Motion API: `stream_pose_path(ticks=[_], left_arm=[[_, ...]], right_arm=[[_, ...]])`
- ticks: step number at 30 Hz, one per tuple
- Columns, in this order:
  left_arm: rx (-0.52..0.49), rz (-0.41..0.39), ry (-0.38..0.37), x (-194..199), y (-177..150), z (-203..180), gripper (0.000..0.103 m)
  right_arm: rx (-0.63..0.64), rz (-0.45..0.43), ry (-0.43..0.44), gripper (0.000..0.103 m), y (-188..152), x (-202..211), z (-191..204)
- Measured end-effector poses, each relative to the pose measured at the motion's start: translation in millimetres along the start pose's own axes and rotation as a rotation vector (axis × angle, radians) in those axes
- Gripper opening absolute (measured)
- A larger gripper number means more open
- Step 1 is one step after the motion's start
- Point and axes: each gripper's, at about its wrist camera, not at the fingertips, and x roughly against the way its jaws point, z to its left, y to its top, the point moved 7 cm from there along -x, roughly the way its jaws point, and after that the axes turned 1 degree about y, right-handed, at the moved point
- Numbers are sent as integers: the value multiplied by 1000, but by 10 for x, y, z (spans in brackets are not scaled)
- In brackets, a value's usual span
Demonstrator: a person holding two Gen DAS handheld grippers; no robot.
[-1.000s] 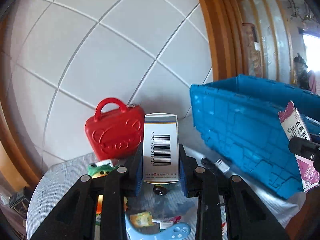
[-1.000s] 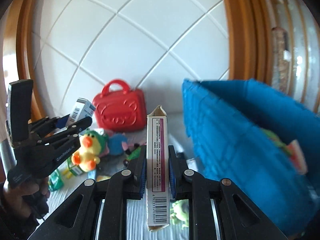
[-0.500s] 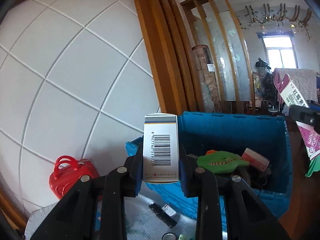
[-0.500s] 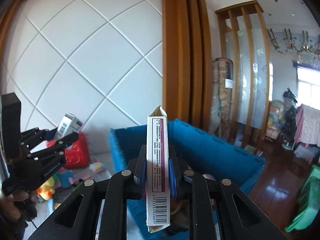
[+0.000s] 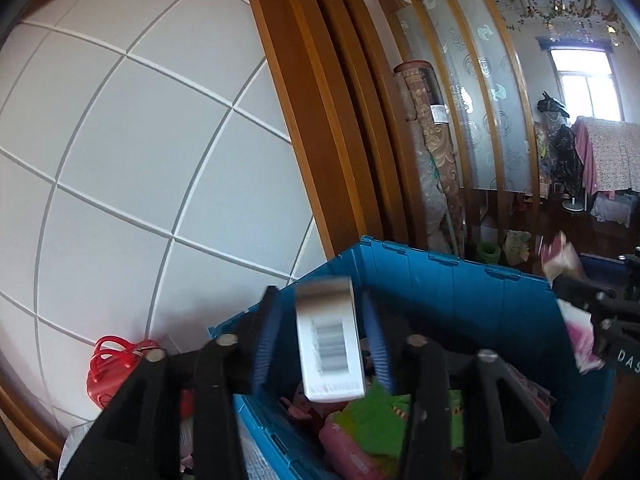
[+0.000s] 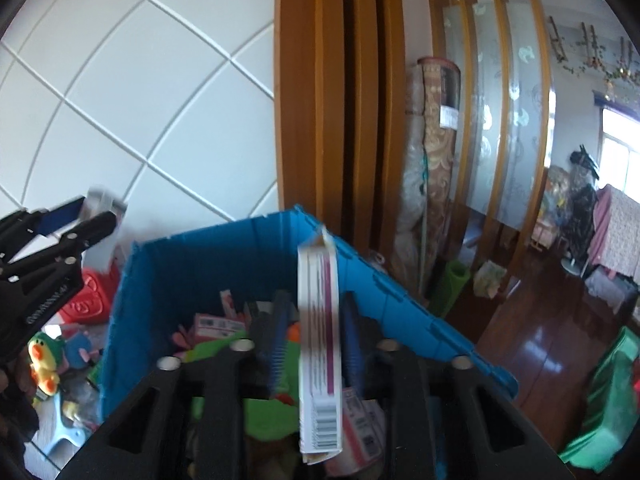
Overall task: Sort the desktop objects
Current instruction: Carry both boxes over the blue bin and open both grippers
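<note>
Blue crate | white tiled wall | both hand-held grippers released, boxes loose

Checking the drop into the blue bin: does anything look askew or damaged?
The pink-striped box between the right gripper jaws has a torn, crumpled top flap. The white barcode box sits tilted and loose between the left gripper jaws.

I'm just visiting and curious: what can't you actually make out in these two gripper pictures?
- Left wrist view: print on the white box between the left gripper fingers, smeared by motion.
- Left wrist view: pink box at the right gripper, blurred and partly hidden by it.
- Right wrist view: bottom of the blue crate, hidden by the right gripper and its pink-striped box.
</note>
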Motion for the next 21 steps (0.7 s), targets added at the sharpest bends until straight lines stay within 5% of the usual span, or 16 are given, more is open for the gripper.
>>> stream_pose_path(ticks=[1,2,21], left_arm=[[-6,7,10,-35,4,-29,88],[-16,5,24,-52,4,-59,92],[55,-96,57,529,-183,-47,95]], right_arm=[[-3,6,-5,75,6,-68,-59],[-5,-2,-15,86,22,-120,-115],[-23,-115,74,88,-48,349,-59]])
